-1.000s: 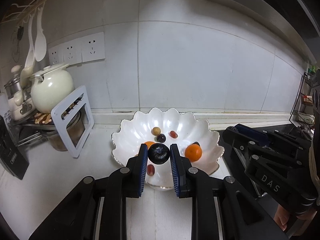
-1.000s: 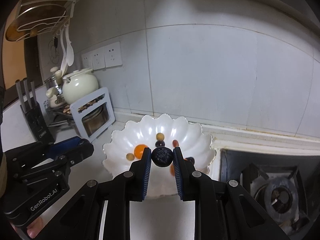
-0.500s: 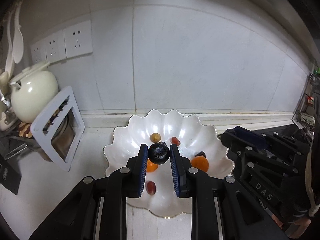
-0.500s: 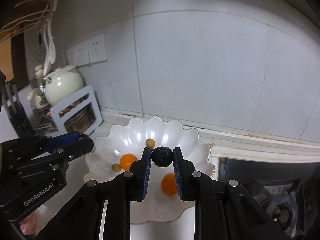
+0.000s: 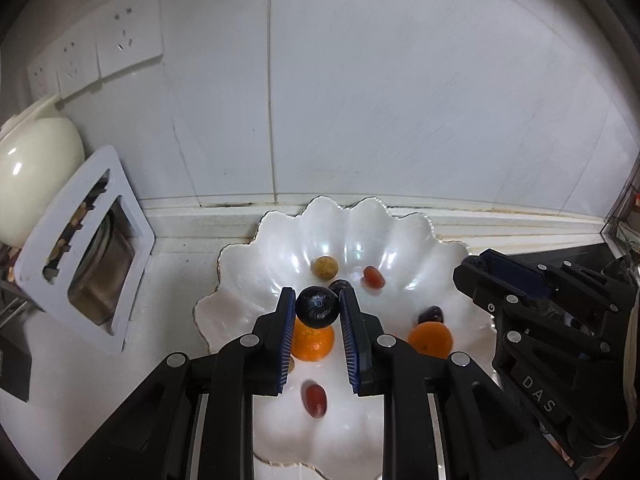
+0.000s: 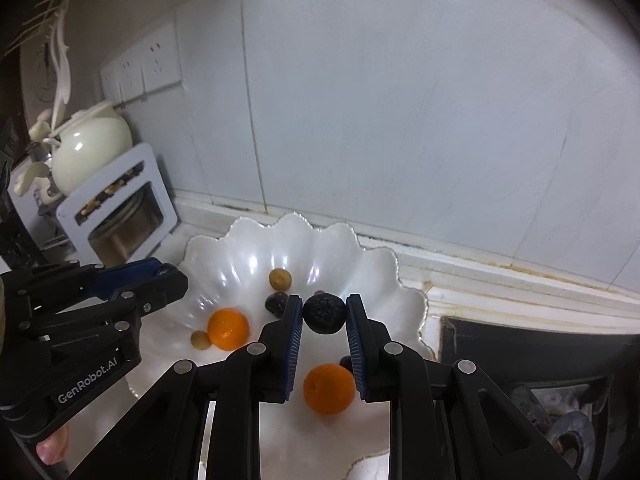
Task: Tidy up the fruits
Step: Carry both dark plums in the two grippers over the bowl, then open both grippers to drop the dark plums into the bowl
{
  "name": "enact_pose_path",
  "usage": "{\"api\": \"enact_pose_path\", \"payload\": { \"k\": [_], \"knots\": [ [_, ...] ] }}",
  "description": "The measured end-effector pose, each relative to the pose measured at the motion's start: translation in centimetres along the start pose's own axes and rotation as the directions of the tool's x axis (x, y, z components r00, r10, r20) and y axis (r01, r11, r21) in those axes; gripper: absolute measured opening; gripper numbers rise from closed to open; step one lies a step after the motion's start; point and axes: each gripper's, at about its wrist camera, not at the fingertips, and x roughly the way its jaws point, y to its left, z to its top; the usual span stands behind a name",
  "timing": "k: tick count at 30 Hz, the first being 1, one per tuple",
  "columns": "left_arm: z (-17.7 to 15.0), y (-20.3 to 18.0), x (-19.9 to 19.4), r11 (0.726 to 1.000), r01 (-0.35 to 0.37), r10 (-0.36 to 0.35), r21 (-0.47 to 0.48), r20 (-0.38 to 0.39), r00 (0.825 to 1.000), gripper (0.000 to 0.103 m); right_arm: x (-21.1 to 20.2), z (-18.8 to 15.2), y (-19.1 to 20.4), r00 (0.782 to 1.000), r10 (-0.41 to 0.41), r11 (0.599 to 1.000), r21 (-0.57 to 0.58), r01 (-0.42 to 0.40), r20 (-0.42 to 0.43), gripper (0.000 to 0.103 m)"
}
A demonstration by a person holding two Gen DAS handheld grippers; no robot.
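A white scalloped bowl point(image 5: 256, 272) point(image 6: 224, 256) sits on the counter against the tiled wall. It holds two oranges point(image 5: 430, 340) point(image 6: 228, 328), red grapes point(image 5: 315, 399), a tan round fruit point(image 5: 325, 267) and dark fruits point(image 5: 431, 314). My left gripper point(image 5: 317, 307) is shut on a dark blueberry point(image 5: 317, 306) above the bowl's middle. My right gripper point(image 6: 324, 313) is shut on a dark wrinkled fruit point(image 6: 324, 313) over the bowl's right half. Each gripper appears in the other's view: the right gripper point(image 5: 476, 268) and the left gripper point(image 6: 176, 276).
A cream teapot point(image 6: 90, 146) stands on a white rack point(image 5: 80, 248) left of the bowl. Wall sockets point(image 5: 128, 32) sit above it. A black gas hob point(image 6: 540, 380) lies right of the bowl. A fingertip point(image 6: 50, 450) shows at the lower left of the right wrist view.
Both grippers moved forward toward the wall and a little lower, each keeping its fruit. The bowl now lies directly under both sets of fingers and looks larger.
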Motion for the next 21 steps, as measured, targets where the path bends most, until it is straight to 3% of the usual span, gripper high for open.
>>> {"api": "enact_pose_path", "payload": {
  "k": [9, 21],
  "knots": [
    [1.1, 1.0, 3.8, 1.0, 0.004, -0.004, -0.007, -0.087, 0.996, 0.023, 4.0, 0.8, -0.2, 0.992, 0.019, 1.0, 0.018, -0.017, -0.123, 0.024],
    [1.6, 1.2, 7.8, 1.0, 0.004, -0.003, 0.005, -0.192, 0.981, 0.024, 7.8, 0.7, 0.0, 0.966, 0.038, 0.999, 0.03, -0.032, -0.255, 0.024]
  ]
}}
